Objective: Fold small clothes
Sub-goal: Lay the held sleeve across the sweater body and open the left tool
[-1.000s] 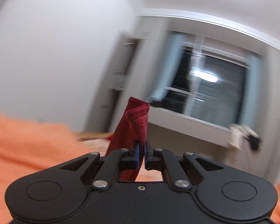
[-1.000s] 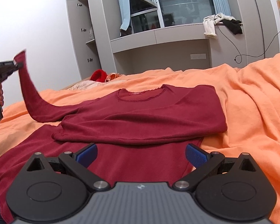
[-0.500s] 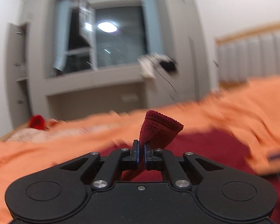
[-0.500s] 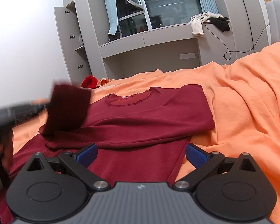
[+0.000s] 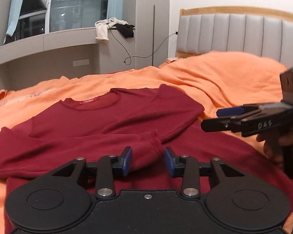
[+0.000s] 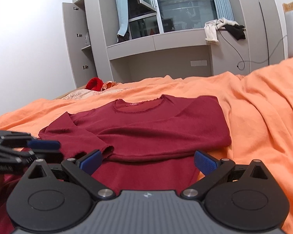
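A dark red long-sleeved shirt (image 5: 111,117) lies flat on the orange bed cover, collar at the far side; it also shows in the right wrist view (image 6: 162,124). Both sleeves lie folded across its chest. My left gripper (image 5: 148,159) is open, with the left sleeve's cuff (image 5: 146,146) lying loose between its fingers. My right gripper (image 6: 147,160) is open and empty, low over the shirt's lower part. In the left wrist view the right gripper (image 5: 224,117) shows at the right. In the right wrist view the left gripper (image 6: 43,146) shows at the left.
The orange bed cover (image 6: 263,107) is rumpled to the right. A grey padded headboard (image 5: 234,33) stands at the right. A grey desk ledge with clothes (image 6: 222,27) and a window lie beyond the bed. A red item (image 6: 94,83) lies at the far left edge.
My left gripper carried the sleeve from high at the left across the shirt, laid it on the chest and opened. My right gripper stayed open and barely moved.
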`<move>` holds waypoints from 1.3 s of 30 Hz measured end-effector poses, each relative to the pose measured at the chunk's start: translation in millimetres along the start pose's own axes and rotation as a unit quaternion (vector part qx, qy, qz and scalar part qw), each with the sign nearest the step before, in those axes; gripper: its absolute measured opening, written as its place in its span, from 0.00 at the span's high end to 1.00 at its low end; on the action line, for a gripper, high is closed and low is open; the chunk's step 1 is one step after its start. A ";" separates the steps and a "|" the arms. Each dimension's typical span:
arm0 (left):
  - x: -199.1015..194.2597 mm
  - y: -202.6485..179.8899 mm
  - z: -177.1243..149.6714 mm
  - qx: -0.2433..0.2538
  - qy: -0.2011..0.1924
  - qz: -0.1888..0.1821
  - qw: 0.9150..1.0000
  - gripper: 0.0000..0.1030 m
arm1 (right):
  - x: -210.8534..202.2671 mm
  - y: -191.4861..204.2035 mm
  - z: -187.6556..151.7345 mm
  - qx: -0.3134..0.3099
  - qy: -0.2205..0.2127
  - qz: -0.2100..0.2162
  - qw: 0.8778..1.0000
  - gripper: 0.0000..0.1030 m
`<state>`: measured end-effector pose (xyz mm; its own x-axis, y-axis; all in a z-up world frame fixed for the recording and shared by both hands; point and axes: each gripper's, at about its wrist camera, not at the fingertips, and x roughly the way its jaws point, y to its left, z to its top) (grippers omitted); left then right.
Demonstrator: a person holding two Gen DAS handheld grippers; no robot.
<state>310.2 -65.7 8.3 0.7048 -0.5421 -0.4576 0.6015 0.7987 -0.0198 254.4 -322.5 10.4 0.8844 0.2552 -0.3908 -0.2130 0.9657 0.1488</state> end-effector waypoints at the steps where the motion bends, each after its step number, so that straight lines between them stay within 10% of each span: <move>1: -5.5 5.5 -0.7 -0.007 -0.005 0.004 1.000 0.57 | 1.0 2.1 0.9 -0.007 -0.002 0.000 1.000 0.00; 8: -41.6 77.0 13.0 -0.120 -0.045 0.119 0.985 0.40 | 11.7 35.1 7.4 -0.081 -0.026 0.002 0.996 0.00; 14: -51.5 166.8 -6.1 -0.286 -0.028 0.276 0.917 0.54 | 27.4 62.9 2.8 -0.147 -0.029 0.019 0.989 0.00; 17: -52.2 200.5 -21.5 -0.357 -0.023 0.270 0.894 0.63 | 39.7 75.1 -2.8 -0.177 -0.013 0.017 0.984 0.00; 23: -31.7 228.9 -37.6 -0.430 -0.021 0.218 0.876 0.93 | 51.5 82.1 -13.4 -0.193 0.007 0.016 0.981 0.00; 28: -49.1 233.4 -50.4 -0.495 -0.132 0.159 0.844 0.95 | 65.5 80.9 -19.1 -0.193 0.045 0.013 0.980 0.00; 36: -39.4 247.5 -77.2 -0.579 -0.091 0.169 0.792 0.93 | 65.2 75.3 -21.6 -0.193 0.054 0.017 0.980 0.00; 39: -40.4 246.8 -75.8 -0.574 -0.089 0.178 0.794 0.91 | 65.2 71.3 -21.5 -0.189 0.056 0.021 0.980 0.00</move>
<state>401.7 173.1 -45.5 0.8565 -0.1750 -0.4856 -0.3161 0.5659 -0.7615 288.0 -236.0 -24.0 0.8255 0.2782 -0.4911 -0.4047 0.8982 -0.1715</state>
